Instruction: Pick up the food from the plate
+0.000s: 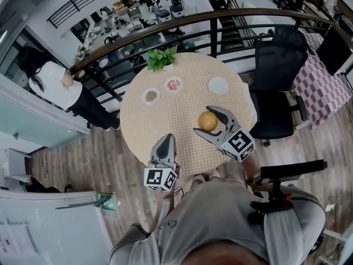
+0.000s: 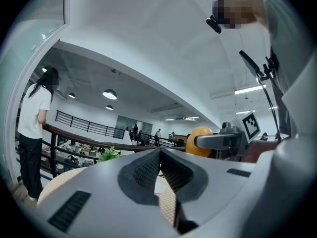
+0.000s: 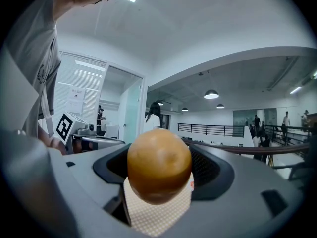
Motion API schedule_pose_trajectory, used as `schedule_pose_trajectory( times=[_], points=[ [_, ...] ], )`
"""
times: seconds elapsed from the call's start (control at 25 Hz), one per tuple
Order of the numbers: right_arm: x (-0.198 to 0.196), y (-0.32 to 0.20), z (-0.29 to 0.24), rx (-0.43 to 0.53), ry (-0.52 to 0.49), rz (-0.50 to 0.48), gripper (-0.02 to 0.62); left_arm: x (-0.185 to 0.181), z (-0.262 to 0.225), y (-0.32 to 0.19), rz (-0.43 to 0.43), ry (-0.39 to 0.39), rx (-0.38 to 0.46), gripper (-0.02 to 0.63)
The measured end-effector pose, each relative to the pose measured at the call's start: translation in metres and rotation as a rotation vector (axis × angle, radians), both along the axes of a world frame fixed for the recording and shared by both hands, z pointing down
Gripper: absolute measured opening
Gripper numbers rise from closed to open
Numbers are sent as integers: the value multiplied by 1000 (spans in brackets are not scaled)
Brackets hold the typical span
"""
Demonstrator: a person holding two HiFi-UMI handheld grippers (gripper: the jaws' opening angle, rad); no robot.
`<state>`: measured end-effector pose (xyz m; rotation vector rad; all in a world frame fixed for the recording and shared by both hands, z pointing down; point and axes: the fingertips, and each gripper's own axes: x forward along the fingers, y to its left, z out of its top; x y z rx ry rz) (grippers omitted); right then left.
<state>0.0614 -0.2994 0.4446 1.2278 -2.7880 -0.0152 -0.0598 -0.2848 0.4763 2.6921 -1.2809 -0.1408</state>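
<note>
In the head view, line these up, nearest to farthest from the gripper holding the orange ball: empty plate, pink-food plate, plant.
1. empty plate, right side, just beyond the orange ball.
2. pink-food plate, middle.
3. plant, far edge.

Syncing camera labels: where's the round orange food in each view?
Head view: the round orange food sits just right of centre, gripped in the right tool over the table.
Left gripper view: food right of centre, partly behind that tool's jaw.
Right gripper view: food dead centre, between the jaws.
Shared landmark: the tan table, visible in all three.
</note>
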Motion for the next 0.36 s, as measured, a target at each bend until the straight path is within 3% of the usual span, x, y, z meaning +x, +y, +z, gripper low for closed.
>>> schedule_pose_trajectory(
  times=[0.36],
  points=[
    [-11, 2, 1, 6, 21, -5, 362, -14, 17, -9, -13, 6, -32, 11]
  ],
)
